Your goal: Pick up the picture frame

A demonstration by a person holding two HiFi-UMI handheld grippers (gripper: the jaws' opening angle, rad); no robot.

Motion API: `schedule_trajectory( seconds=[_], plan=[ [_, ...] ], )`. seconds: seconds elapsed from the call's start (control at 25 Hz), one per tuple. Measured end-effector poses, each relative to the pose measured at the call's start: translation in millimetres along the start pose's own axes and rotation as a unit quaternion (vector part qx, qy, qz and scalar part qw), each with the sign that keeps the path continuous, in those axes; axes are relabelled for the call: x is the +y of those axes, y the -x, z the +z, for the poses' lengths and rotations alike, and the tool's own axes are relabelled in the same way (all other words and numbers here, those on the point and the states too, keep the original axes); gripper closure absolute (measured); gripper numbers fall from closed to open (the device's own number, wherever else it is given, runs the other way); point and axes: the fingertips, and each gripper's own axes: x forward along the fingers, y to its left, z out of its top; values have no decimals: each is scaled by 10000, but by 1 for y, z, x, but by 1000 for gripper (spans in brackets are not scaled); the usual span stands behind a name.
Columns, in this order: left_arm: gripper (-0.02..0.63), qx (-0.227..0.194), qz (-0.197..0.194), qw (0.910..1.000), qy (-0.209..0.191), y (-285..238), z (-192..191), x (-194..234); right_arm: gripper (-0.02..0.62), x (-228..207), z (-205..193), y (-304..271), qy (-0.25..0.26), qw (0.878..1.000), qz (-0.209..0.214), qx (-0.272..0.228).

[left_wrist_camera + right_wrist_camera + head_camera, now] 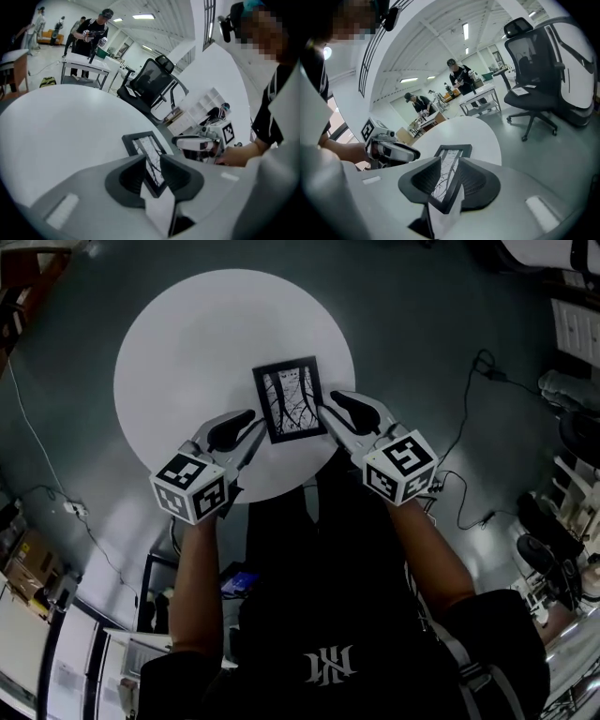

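Observation:
A black picture frame (291, 399) with a pale, branch-patterned print lies flat on the round white table (197, 343), near its front edge. My left gripper (255, 429) stands at the frame's near left corner and my right gripper (328, 409) at its near right side. In the left gripper view the frame (140, 143) has its corner in the gap of the left gripper (152, 160), and the pads stand clear of it. The right gripper view shows the same: the frame (452, 151) reaches between the wide jaws of the right gripper (450, 162) with gaps on both sides.
The table's far and left parts are bare white. Cables (469, 399) trail over the grey floor to the right. A black office chair (152, 82) stands beyond the table, and another chair (534, 61) shows at the right. People work at benches (480, 96) far behind.

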Motion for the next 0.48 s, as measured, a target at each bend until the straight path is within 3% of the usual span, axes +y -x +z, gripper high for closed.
schedule_trajectory(
  seconds=[0.16,0.48],
  plan=[
    [501,79,75,9995,282,-10,-12,6,472,-5,-15,-6,15,9996,-172,224],
    [500,228,430,9981,389,-23,-24,20,472,-8,-33,-19,-16,9984,-316,474]
  ],
)
